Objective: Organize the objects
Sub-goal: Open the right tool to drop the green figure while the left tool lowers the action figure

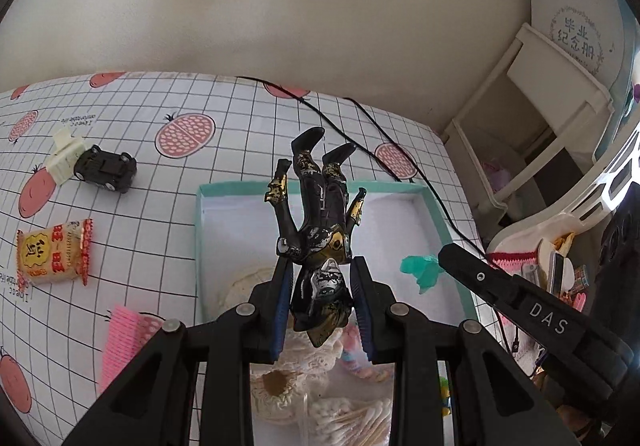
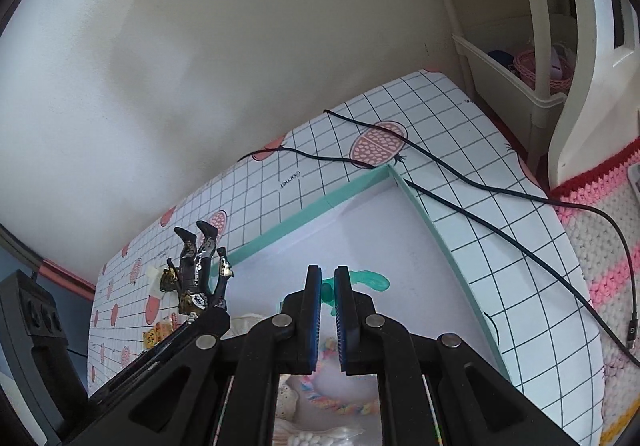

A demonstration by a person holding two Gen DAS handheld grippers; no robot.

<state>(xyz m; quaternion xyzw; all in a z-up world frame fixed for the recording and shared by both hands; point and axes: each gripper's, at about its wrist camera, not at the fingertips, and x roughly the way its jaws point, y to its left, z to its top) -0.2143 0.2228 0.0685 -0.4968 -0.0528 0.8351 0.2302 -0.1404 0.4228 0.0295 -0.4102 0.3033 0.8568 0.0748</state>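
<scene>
A black and gold action figure [image 1: 320, 206] hangs upside down, feet toward the wall. My left gripper [image 1: 322, 266] is shut on its head and holds it above the teal-rimmed white box [image 1: 304, 188]. The right wrist view shows the same figure [image 2: 198, 270] at the left, over the box's far rim [image 2: 304, 218]. My right gripper [image 2: 328, 272] is over the box interior, its jaws nearly together on a translucent green toy [image 2: 374, 280]. In the left wrist view that green toy [image 1: 418, 268] sits at the right gripper's tip [image 1: 448, 256].
On the checked tablecloth lie a black toy car [image 1: 106, 168], a white plastic piece [image 1: 64, 158], a snack packet [image 1: 52, 254] and a pink comb [image 1: 120, 342]. Black cables [image 2: 460, 174] cross behind the box. A white shelf [image 1: 532, 118] stands right. Crochet pieces [image 1: 280, 378] lie in the box.
</scene>
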